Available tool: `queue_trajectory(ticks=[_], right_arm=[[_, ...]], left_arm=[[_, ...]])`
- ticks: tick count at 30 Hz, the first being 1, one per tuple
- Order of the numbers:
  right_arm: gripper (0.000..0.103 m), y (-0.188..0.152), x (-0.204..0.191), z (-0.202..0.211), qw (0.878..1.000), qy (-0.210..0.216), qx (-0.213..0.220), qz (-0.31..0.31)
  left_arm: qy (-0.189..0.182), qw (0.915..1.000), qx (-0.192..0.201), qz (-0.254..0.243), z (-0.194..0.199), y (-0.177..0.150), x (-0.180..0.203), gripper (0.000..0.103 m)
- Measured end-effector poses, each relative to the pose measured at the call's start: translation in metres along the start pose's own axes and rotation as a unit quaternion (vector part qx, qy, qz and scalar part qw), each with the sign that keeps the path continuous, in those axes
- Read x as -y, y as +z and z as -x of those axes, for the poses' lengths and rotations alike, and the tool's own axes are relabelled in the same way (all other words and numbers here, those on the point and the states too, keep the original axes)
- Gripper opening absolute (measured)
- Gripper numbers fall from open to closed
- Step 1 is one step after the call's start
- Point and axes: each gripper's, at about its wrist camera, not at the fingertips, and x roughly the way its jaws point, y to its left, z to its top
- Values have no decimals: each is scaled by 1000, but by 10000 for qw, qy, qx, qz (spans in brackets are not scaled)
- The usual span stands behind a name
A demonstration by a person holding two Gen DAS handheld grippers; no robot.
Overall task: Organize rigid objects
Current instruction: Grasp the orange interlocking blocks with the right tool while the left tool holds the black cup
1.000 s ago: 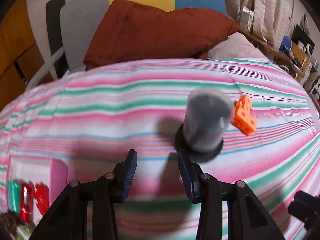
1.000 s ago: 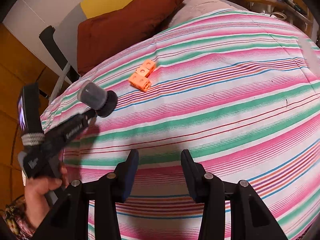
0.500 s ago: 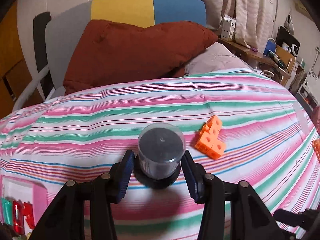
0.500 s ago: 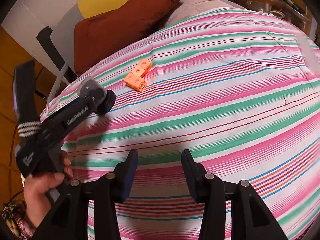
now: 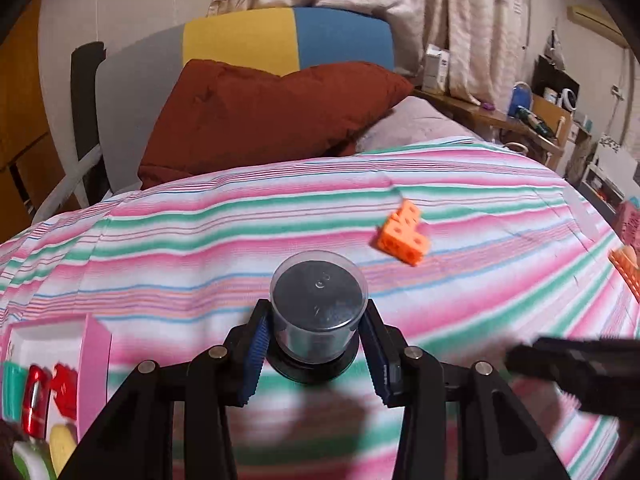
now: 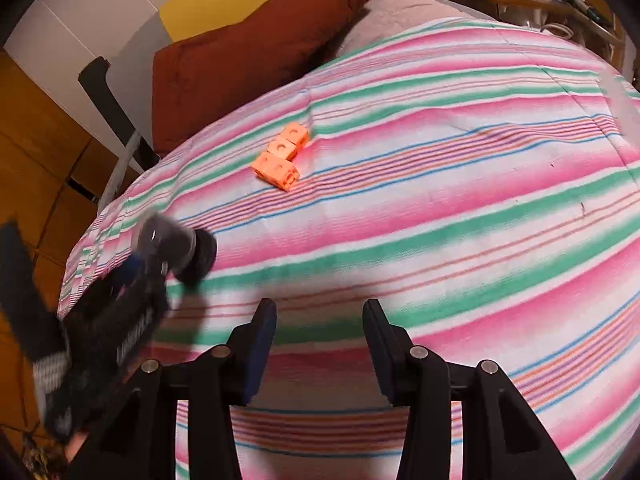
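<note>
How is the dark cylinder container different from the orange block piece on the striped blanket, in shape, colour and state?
The dark cylinder container is round, with a clear cover over a black base; the orange block piece is made of joined cubes with holes. The container sits between the pads of the left gripper, which have just been closing; the block piece lies free, touched by nothing. Both look like rigid plastic, above the striped blanket.

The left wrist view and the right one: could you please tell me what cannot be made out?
- Left wrist: pink tray contents, blurred and cut by the edge.
- Left wrist: orange basket, cut by the right edge.
- Right wrist: left claw and canister, motion-blurred.
- Shelf items, too small.
</note>
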Motion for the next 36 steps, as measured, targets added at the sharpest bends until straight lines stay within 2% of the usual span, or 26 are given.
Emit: queue_trajectory(ticks=[8,15,18,20,29,36], right_arm=[[46,-6,-18,-4,9979,29,423,494],[46,-3,-32,-20,9950,239,484,846],[50,5,-46,-29,9902,67,586,1269],[50,16,-49,-39,9894,-59,609,1316],[52,88,-48,-75,9979,21,531,372],[52,110,-43,-91,9988,-67,475,-88]], left_arm=[[-268,9993,14,244,27,-24,-3,44],[-403,9984,31,395,51,-47,-15,44],[-377,9984,38,426,59,-55,-25,44],[-371,9982,30,471,63,-59,-31,44],[-462,9977,-38,485,75,-74,-46,44],[-531,9979,-22,362,79,-78,-43,44]])
